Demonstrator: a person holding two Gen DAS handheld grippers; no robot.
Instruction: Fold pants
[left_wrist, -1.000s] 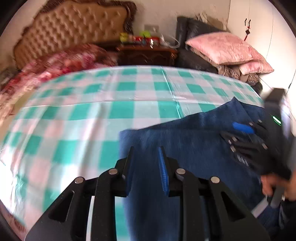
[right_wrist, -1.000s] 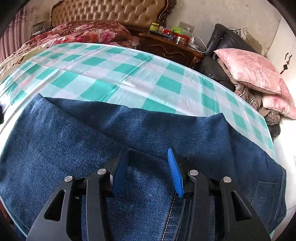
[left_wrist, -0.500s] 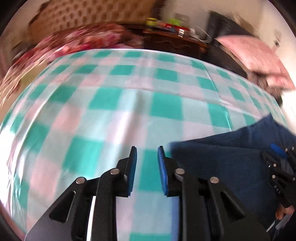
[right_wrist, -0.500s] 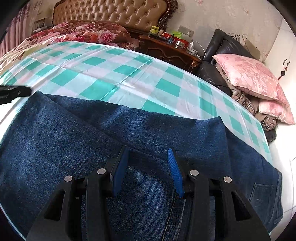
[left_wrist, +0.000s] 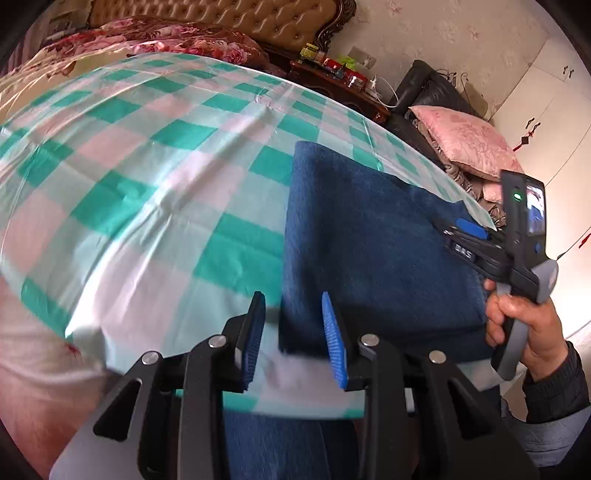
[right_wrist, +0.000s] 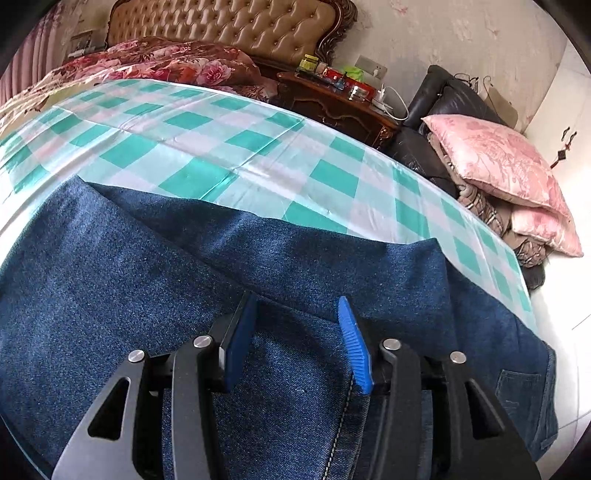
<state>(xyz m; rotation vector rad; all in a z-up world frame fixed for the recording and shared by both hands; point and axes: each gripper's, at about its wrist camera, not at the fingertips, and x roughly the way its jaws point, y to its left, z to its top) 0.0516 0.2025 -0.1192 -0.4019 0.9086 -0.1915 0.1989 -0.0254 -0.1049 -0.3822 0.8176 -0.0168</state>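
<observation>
Definitely somebody's bedroom at home: a big bed with a tufted tan headboard (right_wrist: 236, 27), a floral quilt (right_wrist: 162, 62) bunched at its head, a green-and-white checked sheet (right_wrist: 207, 147), a carved wooden nightstand (right_wrist: 332, 103) cluttered with jars, plus pink pillows (right_wrist: 495, 162) piled on a black leather chair (right_wrist: 443, 99)

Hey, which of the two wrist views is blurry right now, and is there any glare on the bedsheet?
Left wrist view: motion-smeared, worst on the checked sheet and the jeans' near edge, with white glare lower left. Right wrist view: sharp, denim weave clear, mild sheen on the sheet.
</observation>
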